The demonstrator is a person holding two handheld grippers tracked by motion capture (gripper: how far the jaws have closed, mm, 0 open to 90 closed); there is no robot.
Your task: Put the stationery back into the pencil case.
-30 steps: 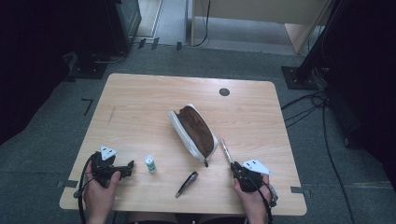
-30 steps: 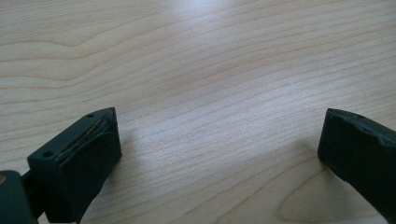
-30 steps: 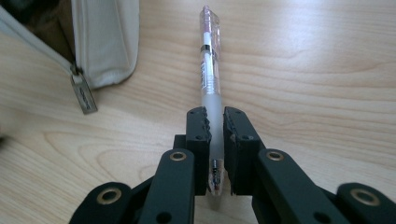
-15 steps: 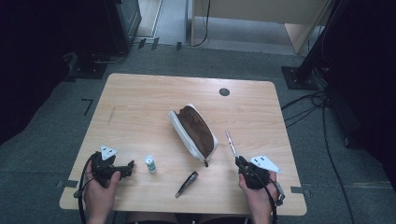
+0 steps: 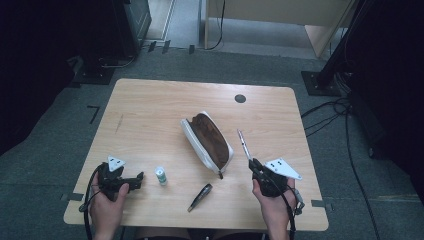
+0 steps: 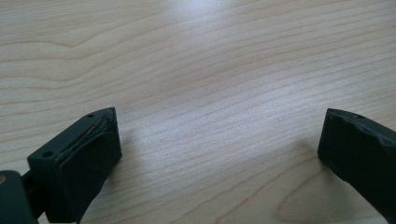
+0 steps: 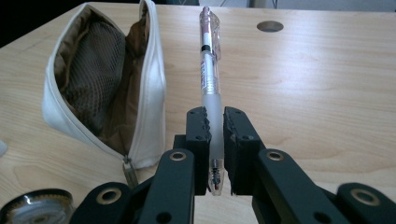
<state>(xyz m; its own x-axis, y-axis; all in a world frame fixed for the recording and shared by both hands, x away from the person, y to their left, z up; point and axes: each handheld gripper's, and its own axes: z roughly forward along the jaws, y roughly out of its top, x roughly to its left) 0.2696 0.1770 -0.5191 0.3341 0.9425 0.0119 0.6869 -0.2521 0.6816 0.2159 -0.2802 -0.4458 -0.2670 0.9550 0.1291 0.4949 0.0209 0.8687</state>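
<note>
- The right gripper (image 7: pixel 215 140) was clamped on a pen (image 7: pixel 208 70), its jaws pressed against the frosted grip section near the tip, with the barrel and clip end sticking out past them.
- In the high view that right gripper (image 5: pixel 254 163) sat above the near right part of the table (image 5: pixel 150 110), the pen (image 5: pixel 243 143) pointing away from the person and slightly left.
- Compared with a second earlier, the right gripper had lifted the pen off the wood; before, the pen lay lower and nearer the pouch's zipper end.
- The pouch (image 5: pixel 207 141) lay open on its side just left of the pen, white outside and brown inside, in the same place as before.
- A dark marker (image 5: pixel 200 196) lay on the table near the front edge, and a small bottle (image 5: pixel 160 175) stood left of it; neither had shifted.
- The left gripper (image 5: pixel 134 181) rested at the near left with its jaws spread wide and nothing between them, unmoved since the earlier picture.
</note>
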